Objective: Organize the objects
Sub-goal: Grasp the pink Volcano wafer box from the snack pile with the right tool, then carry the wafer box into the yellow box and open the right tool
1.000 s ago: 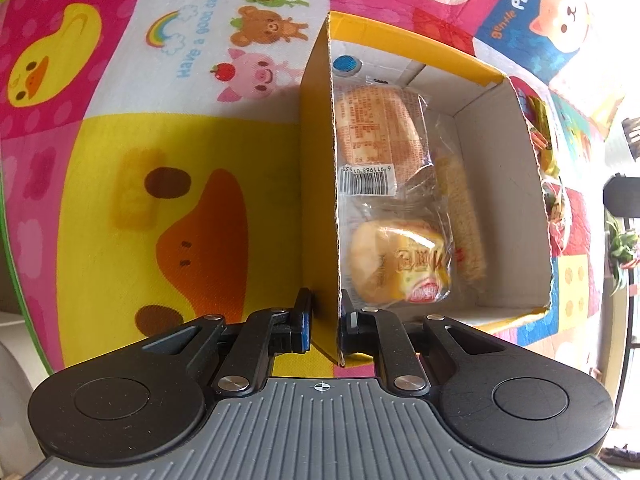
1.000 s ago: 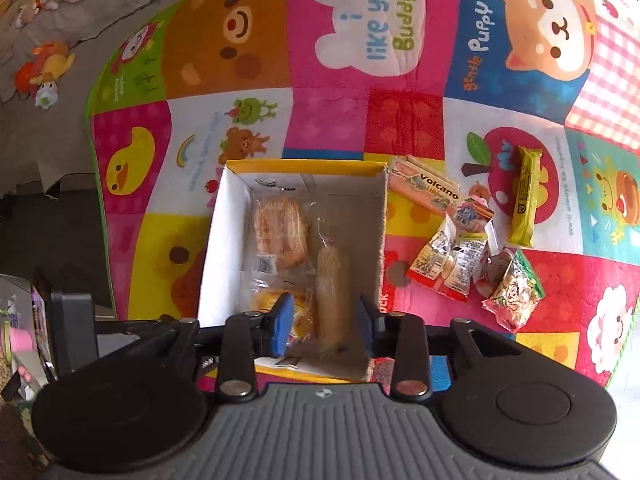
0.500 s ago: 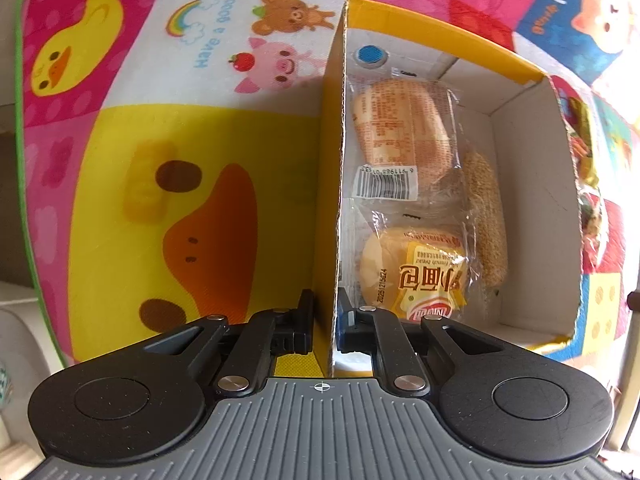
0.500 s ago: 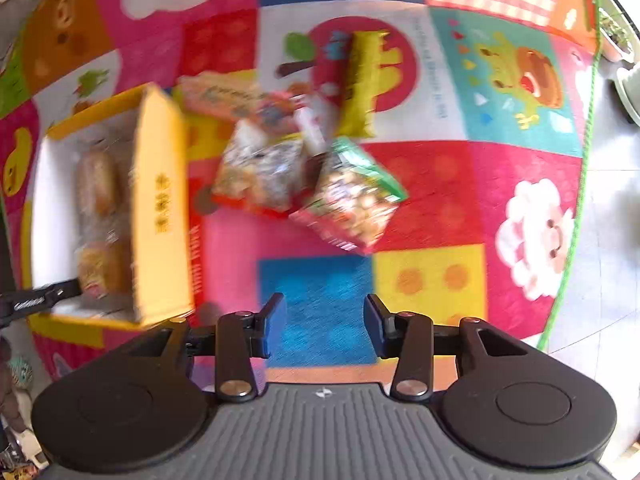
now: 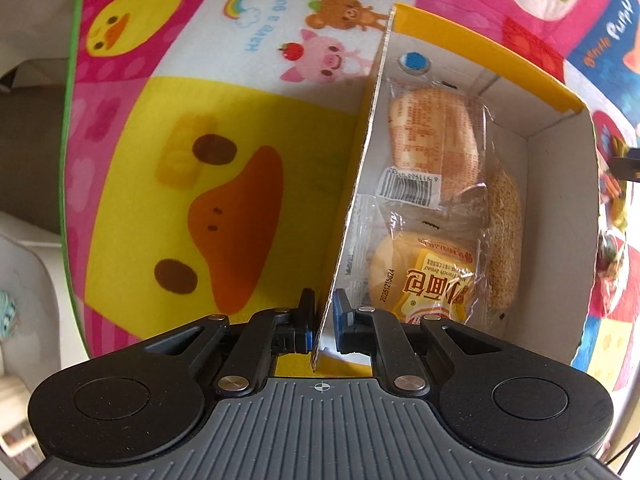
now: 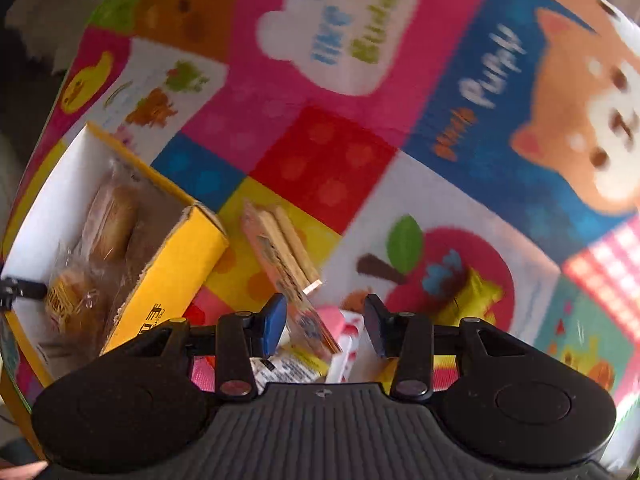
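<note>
My left gripper (image 5: 322, 314) is clamped on the box (image 5: 360, 184) wall at lower centre, buns (image 5: 434, 128) inside it. My right gripper (image 6: 324, 320) hangs unclenched over the snack packets (image 6: 280, 256) at lower centre, gripping nothing; box at left.

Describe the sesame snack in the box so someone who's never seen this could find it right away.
Start at the yellow cardboard box with white inside walls, standing on the cartoon play mat. Inside lie two round wrapped buns end to end. The sesame snack is the long narrow grainy stick in clear wrap between them and the far wall: speckled, not smooth, and unlabelled.
</note>
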Demonstrator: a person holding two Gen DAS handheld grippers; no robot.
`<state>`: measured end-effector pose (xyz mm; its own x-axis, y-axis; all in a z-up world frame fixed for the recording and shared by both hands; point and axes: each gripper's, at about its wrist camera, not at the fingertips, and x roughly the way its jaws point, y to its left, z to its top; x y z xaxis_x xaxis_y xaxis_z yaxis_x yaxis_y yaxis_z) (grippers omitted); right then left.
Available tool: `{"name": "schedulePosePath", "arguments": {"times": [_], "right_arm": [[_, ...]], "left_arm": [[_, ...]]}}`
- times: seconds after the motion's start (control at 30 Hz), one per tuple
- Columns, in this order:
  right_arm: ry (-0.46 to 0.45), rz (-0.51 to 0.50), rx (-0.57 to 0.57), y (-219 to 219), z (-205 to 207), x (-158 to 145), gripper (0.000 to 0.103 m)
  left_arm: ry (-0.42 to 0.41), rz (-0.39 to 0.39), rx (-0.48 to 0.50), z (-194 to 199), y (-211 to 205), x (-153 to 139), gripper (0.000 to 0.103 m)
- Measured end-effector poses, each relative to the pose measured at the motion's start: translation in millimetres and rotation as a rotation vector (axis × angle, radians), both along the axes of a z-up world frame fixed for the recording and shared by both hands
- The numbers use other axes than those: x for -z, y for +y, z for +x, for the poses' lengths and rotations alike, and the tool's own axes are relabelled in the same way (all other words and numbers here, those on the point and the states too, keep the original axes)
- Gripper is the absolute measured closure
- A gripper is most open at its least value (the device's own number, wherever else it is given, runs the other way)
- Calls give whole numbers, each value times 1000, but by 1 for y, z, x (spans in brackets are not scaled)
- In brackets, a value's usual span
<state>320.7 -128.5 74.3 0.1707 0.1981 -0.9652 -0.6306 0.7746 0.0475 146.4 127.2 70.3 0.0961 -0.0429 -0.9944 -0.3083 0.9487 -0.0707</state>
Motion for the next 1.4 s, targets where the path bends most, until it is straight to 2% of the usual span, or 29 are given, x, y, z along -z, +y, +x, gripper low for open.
{"name": "schedulePosePath", "arguments": {"times": [0.1,0.2,0.27,0.33,0.5,0.63,0.8,0.93,1.2,1.4], "right_arm": [[-28,-22,-129,28,6,12,61],[-12,-51,-167,43,14,28,61],[17,-62,-159,47,20,37,65],[56,-31,-111,43,25,39,69],[150,78,108,3,29,30,80],[193,135,301,-45,18,20,81],[231,219,523,-102,-15,0,81],[244,231,600,-117,-52,-17,81],[263,213,607,-78,-134,-48,81],[235,171,566,-33,-174,-75,81]], "left_arm": [[-7,-6,-37,-3,3,-1,92],[-10,-8,-59,-4,5,-1,91],[-12,-9,-64,-4,5,0,91],[-12,-11,-66,-4,5,0,91],[5,-14,-65,-1,7,5,91],[9,-23,-55,1,8,6,91],[10,-26,-13,2,5,7,91],[6,-39,27,4,2,8,91],[-2,-76,115,9,-1,11,92],[-44,-126,121,34,10,8,92]]}}
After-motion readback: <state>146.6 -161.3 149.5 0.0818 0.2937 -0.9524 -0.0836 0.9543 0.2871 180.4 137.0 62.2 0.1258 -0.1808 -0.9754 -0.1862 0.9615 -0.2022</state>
